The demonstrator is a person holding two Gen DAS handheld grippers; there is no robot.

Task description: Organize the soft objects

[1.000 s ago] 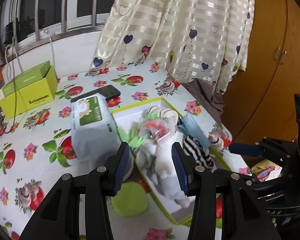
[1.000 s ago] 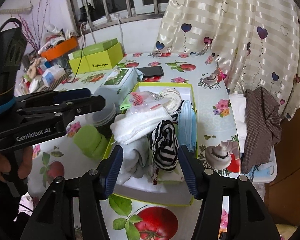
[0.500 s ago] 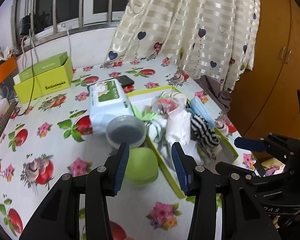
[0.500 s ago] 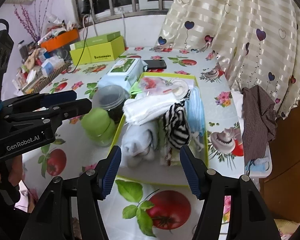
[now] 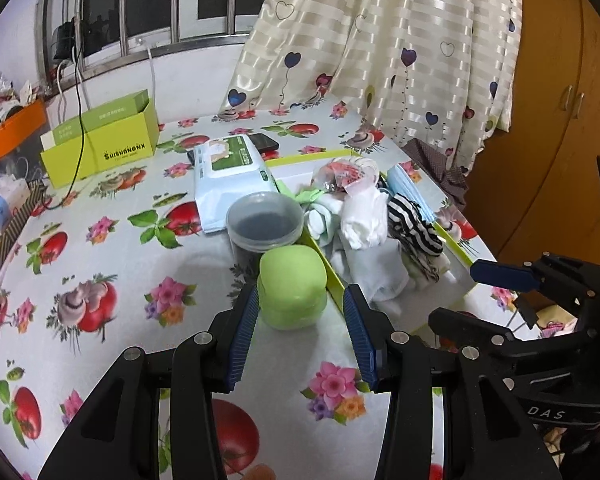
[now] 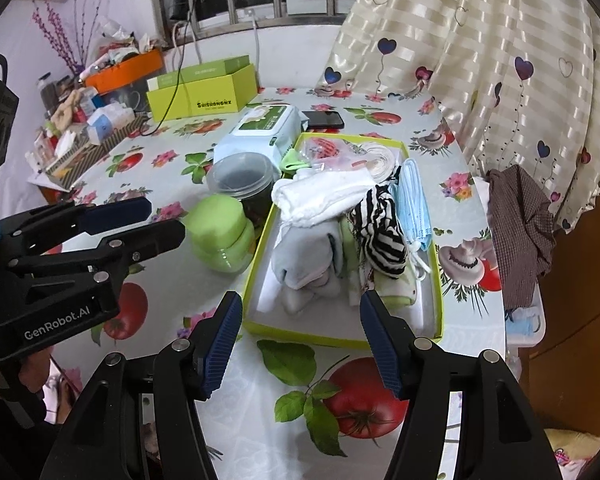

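Above the flowered table (image 5: 148, 264) — both grippers, left (image 5: 300, 320) and right (image 6: 300, 320), tilted downward, jaws released, empty.

A lime-green box (image 6: 342, 338) holds a black-and-white striped cloth (image 6: 380, 226), white socks (image 6: 320, 198) and pale blue masks (image 6: 414, 204). The tablecloth (image 5: 140, 280) is white with red tomatoes and pink flowers.

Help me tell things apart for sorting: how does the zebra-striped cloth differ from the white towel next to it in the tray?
The zebra-striped cloth is black and white striped; the white towel is plain. The striped cloth is bunched into a lump toward the blue face masks; the towel is loosely rolled and lies across the pile, nearer the tray's left wall. Both are soft fabric inside the yellow-green tray, and neither gripper touches them.
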